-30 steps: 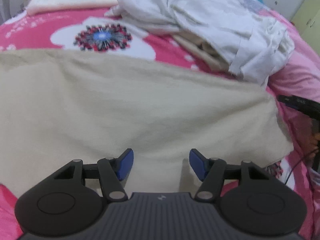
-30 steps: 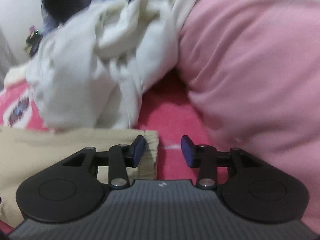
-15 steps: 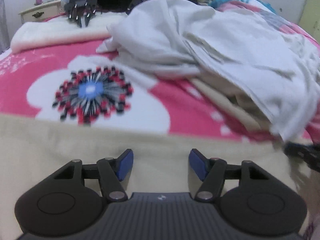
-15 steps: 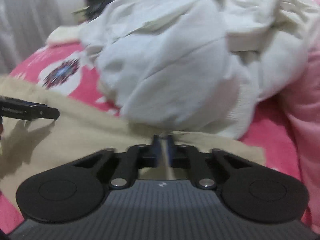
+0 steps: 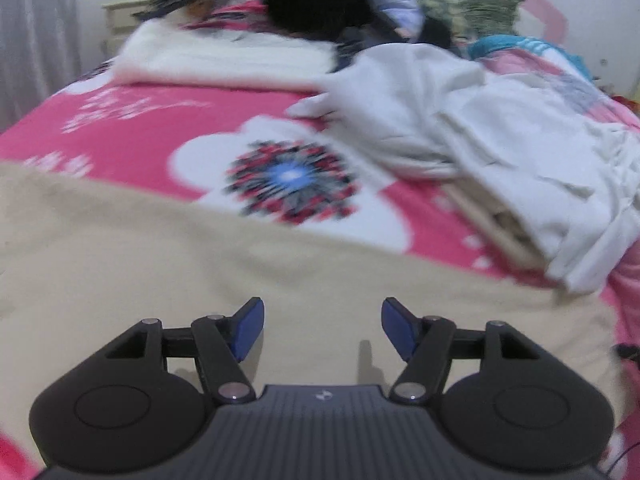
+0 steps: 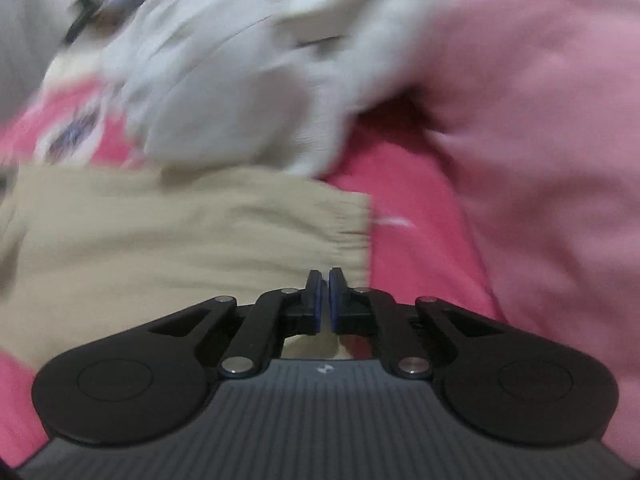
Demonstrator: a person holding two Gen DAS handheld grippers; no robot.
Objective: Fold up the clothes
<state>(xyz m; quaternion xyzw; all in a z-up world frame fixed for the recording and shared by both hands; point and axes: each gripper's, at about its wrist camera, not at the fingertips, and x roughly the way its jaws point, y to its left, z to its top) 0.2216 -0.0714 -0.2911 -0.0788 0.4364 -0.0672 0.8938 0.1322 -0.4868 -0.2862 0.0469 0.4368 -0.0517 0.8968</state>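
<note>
While the left gripper point(image 5: 322, 326) is held wide over the beige trousers point(image 5: 160, 280), the right gripper point(image 6: 324, 298) is nearly closed at their elastic waistband point(image 6: 352, 232), nothing visibly pinched.

One beige garment point(image 5: 168, 280) lies spread flat on one bed point(image 5: 152, 140), whose pink cover bears one large white flower print point(image 5: 290, 178) with a dark patterned centre. One heap of white clothes point(image 5: 500, 148), number of pieces not countable, one folded white blanket point(image 5: 224, 62), one pink duvet point(image 6: 540, 120). Two grippers: one left gripper point(image 5: 322, 330), one right gripper point(image 6: 324, 300), two blue-padded fingers each.
</note>
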